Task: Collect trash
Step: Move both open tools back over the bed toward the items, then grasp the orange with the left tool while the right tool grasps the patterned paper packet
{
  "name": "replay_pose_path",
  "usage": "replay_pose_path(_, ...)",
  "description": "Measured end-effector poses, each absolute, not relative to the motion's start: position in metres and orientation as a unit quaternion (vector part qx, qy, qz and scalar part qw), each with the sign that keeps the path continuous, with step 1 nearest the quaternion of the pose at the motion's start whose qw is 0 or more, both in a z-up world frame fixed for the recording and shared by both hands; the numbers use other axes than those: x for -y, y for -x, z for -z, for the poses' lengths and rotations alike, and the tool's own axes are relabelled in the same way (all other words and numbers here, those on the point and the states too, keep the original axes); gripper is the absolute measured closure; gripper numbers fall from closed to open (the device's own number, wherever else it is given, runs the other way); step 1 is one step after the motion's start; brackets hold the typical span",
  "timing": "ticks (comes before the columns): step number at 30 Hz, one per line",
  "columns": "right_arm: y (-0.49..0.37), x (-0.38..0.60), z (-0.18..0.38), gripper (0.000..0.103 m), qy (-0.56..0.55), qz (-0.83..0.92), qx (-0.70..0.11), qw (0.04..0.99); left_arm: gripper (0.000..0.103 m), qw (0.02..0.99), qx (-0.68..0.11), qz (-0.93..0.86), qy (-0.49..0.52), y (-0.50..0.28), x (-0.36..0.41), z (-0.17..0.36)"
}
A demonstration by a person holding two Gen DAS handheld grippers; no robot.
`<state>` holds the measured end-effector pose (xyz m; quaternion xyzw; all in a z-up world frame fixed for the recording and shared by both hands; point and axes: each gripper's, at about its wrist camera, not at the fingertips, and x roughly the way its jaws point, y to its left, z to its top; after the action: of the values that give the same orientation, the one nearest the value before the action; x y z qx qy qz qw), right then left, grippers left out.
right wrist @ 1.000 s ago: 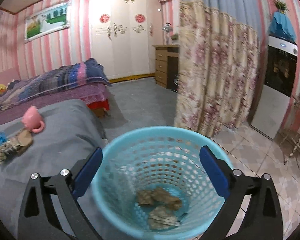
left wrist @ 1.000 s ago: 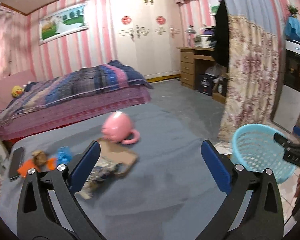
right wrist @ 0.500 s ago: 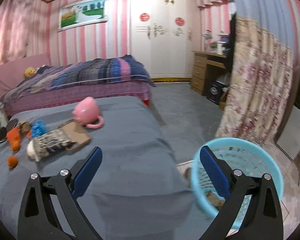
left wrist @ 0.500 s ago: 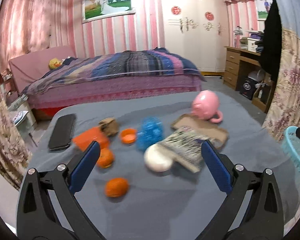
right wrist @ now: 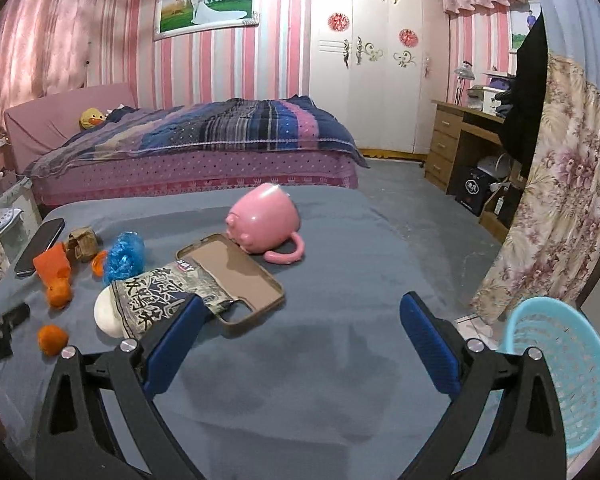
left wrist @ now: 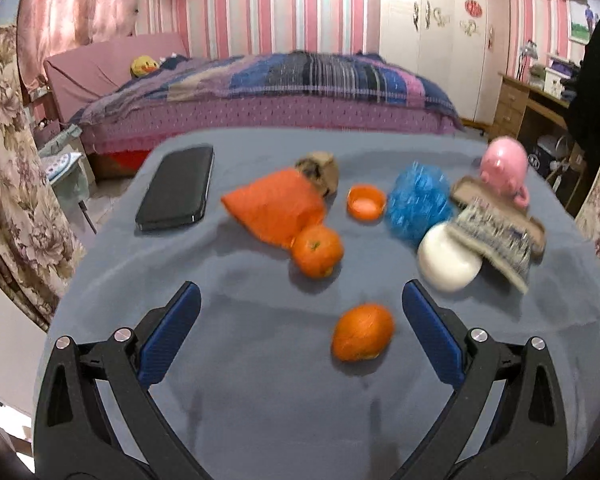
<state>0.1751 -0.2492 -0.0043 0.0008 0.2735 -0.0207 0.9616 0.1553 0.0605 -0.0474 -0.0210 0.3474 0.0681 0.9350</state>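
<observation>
on grey cloth table [left wrist: 260, 420] | crinkly orange wrapper [left wrist: 276, 208] | round tangerine [left wrist: 362, 338]

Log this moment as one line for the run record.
left gripper: open, empty, over table near orange | right gripper: open, empty | basket: beside table, right

- Pink-and-white striped walls [right wrist: 228, 64] carrying a framed landscape picture [right wrist: 206, 4]
- White double-door wardrobe [right wrist: 366, 60]
- Bed under a striped purple-blue quilt [right wrist: 220, 128]
- Wooden desk with drawers [right wrist: 454, 140]
- Grey floor [right wrist: 412, 200]
- Floral curtain [right wrist: 552, 184]
</observation>
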Motion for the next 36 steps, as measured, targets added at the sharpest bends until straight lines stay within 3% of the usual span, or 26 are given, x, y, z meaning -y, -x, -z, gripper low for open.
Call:
replay_pose_path(7, -0.177, 0.254, 0.027, 0.007, 0.011, 0.029, -0.297, 0.954, 0.007, 0.913, -0.403, -0.038, 0.039, -0.164, -0.055, 0.073)
replay_pose_path(11, -0.178, 0.261, 0.030, 0.007, 0.003, 0.031, -0.302, 0.953, 0.028, 0.914, -0.404, -0.019, 0.034, -0.166, -0.046, 0.076)
replay_pose_path(15, -0.178, 0.259, 0.031, 0.007, 0.002, 0.024, -0.303, 0.953, 0.069, 0.910, -0.414, 0.013, 0.037, -0.169, -0.040, 0.078)
replay_pose_path(27, -0.181, 0.206, 0.043, 0.007, 0.051, -0.035, -0.322, 0.945, 0.071, 0.941, -0.329, -0.070, 0.023, -0.166, -0.053, 0.037)
replay_pose_path(36, -0.184, 0.147, 0.044, 0.007, 0.119, -0.068, -0.322, 0.937, 0.071, 0.939, -0.324, -0.106, 0.044, -0.176, -0.082, 0.034)
